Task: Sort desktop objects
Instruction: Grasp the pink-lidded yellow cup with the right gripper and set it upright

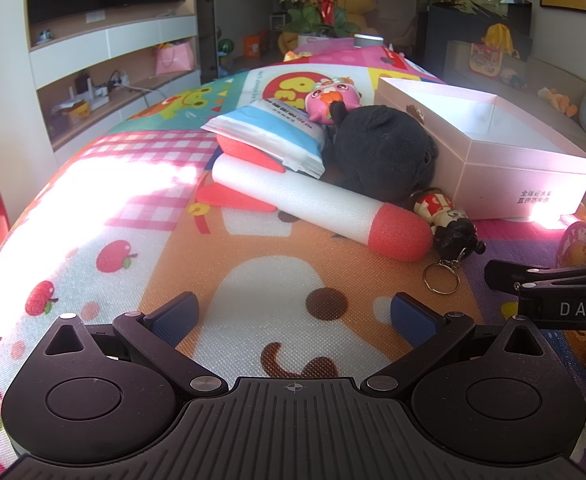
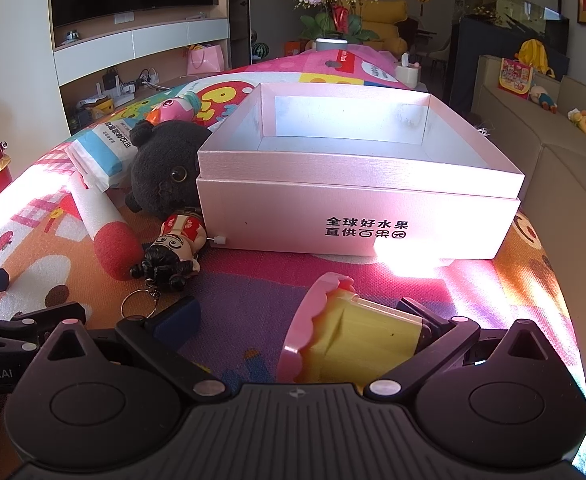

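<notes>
Sunlight falls across a cartoon-printed mat covering the tabletop, with a TV wall and potted orchids behind. Sorting has barely begun, as I judge it: the pink box stands open and looks empty inside, while everything else lies loose outside it. Against its left wall sits the black plush toy, touching the box; a blue-and-white tissue pack leans over the foam rocket, whose red nose points toward me, and a pink cartoon figure lies behind the pack. The doll keychain rests just beside the box's near left corner, its ring trailing on the mat. So the whole heap is left to move, if the box is where things go. My left tongs hover low over the mat, spread wide with nothing between the blue pads, aimed at the rocket and plush. My right tongs sit low just in front of the box, also spread, and a yellow toy with a pink scalloped rim lies between the fingers, against the right one; the left pad is well clear of it, so I am not gripping it yet. This toy looks the likeliest first item for the box.
</notes>
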The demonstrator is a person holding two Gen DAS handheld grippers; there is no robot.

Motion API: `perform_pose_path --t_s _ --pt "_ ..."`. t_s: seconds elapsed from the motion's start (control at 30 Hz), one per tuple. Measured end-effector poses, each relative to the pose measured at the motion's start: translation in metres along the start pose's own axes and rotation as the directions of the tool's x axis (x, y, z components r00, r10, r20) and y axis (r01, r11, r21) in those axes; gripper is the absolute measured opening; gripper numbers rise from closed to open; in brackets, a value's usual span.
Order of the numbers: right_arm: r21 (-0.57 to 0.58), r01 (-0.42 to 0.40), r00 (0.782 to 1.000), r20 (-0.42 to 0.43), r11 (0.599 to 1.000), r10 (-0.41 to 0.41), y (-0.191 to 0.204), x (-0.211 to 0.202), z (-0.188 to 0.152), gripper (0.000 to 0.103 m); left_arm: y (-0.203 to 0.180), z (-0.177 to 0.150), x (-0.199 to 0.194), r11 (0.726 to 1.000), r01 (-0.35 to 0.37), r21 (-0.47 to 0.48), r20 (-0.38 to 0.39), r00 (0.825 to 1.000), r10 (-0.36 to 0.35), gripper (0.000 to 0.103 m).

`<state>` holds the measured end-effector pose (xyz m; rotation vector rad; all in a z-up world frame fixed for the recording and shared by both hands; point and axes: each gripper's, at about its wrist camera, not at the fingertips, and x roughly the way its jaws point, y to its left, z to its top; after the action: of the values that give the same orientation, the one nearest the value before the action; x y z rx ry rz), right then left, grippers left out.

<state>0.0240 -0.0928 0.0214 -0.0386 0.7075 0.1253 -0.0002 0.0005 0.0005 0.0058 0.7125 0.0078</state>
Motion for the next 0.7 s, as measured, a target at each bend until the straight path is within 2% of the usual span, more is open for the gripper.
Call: perform_pose_path --t_s 0.37,0.7 --pt "-0.023 -0.019 0.998 -0.052 1.0 0.017 -0.003 -0.031 -0.019 0.103 0.0 0.0 0.0 1.0 0.001 0.0 -0.001 1.0 -0.001 0.103" --pt "-0.057 -0.077 0.994 -0.079 0.995 0.072 -0.011 -0.056 -0.037 0.103 -0.002 -0.001 -0.002 1.0 -0.012 0.004 -0.019 1.0 0.012 0.103"
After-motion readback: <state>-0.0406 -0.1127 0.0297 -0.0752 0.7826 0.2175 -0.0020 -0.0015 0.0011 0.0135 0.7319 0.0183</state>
